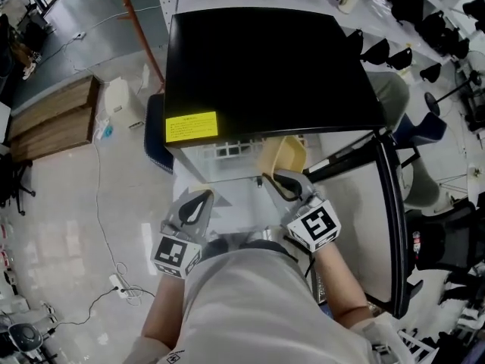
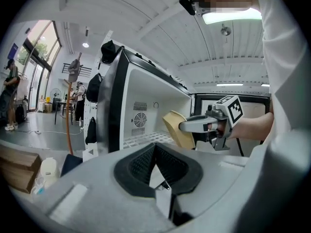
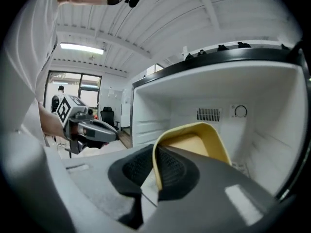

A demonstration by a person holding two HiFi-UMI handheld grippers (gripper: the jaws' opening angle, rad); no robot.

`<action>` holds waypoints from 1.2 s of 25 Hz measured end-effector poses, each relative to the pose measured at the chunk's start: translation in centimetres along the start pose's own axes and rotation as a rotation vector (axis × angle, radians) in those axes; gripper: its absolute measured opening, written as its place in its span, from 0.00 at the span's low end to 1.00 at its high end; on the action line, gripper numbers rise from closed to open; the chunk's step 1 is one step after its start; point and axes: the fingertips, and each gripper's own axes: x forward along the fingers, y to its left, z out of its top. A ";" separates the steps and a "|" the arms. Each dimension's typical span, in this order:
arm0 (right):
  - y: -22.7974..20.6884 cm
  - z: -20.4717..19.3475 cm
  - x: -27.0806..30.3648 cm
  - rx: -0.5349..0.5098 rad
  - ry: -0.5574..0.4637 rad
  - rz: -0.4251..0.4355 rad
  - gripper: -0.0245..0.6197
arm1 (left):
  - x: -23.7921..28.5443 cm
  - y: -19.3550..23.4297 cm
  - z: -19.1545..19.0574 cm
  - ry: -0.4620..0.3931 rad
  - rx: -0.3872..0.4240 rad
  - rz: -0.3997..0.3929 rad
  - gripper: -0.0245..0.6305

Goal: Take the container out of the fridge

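A small white fridge (image 1: 265, 67) with a black top stands in front of me, its door (image 1: 390, 218) swung open to the right. My right gripper (image 1: 271, 179) is shut on the rim of a tan-yellow container (image 1: 284, 156) at the fridge's opening, tilted up above the wire shelf (image 1: 227, 150). In the right gripper view the container (image 3: 194, 137) rises from between the gripper's (image 3: 156, 164) pads, with the white fridge interior (image 3: 214, 96) behind it. My left gripper (image 1: 203, 197) hangs shut and empty to the left, in front of the fridge. From the left gripper (image 2: 155, 154) view, the container (image 2: 176, 127) sits in the right gripper (image 2: 194, 126).
Left of the fridge lie a wooden crate (image 1: 45, 120), a white jug (image 1: 117, 97) and a slanting orange pole (image 1: 140, 29). A cable and power strip (image 1: 117, 280) run over the glossy floor. Black chairs and stands (image 1: 424, 29) crowd the upper right.
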 end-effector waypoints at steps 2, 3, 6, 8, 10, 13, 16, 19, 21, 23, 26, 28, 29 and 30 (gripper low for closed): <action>0.0 0.0 -0.8 0.053 -0.017 -0.014 0.06 | 0.4 -0.5 0.4 -0.006 0.008 -0.027 0.05; 0.0 0.0 -1.3 0.075 -0.027 -0.023 0.06 | 0.6 -0.7 0.6 -0.010 0.010 -0.040 0.05; -0.2 0.2 -2.7 0.122 -0.061 -0.060 0.06 | 1.5 -1.3 1.2 -0.021 0.015 -0.078 0.05; -0.4 0.3 -3.6 0.154 -0.091 -0.085 0.06 | 2.1 -1.8 1.6 -0.031 0.012 -0.105 0.05; -0.5 0.4 -4.5 0.190 -0.117 -0.107 0.06 | 2.8 -2.2 1.9 -0.040 0.010 -0.133 0.05; -0.4 0.1 -5.7 0.229 -0.138 -0.137 0.06 | 3.6 -2.8 2.2 -0.049 0.011 -0.169 0.05; -0.3 -0.3 -6.6 0.245 -0.149 -0.163 0.06 | 4.3 -3.4 2.6 -0.056 0.006 -0.200 0.05; -0.1 -0.8 -7.3 0.263 -0.162 -0.183 0.06 | 5.0 -3.9 2.7 -0.062 0.007 -0.233 0.05; -0.1 -1.0 -7.6 0.276 -0.168 -0.186 0.06 | 5.4 -4.1 2.9 -0.067 0.008 -0.251 0.05; -0.2 -1.1 -7.8 0.286 -0.176 -0.191 0.06 | 5.8 -4.3 3.3 -0.075 0.007 -0.269 0.05; -0.4 -1.0 -8.3 0.286 -0.190 -0.205 0.06 | 6.4 -4.7 3.8 -0.083 0.007 -0.295 0.05; -0.5 -0.9 -8.6 0.285 -0.197 -0.212 0.06 | 6.7 -4.9 3.9 -0.086 0.009 -0.314 0.05; -0.6 -1.0 -8.7 0.284 -0.197 -0.215 0.06 | 6.8 -5.0 4.0 -0.087 0.012 -0.323 0.05; -0.6 -1.0 -8.8 0.282 -0.196 -0.219 0.06 | 7.0 -5.2 4.1 -0.088 0.015 -0.330 0.05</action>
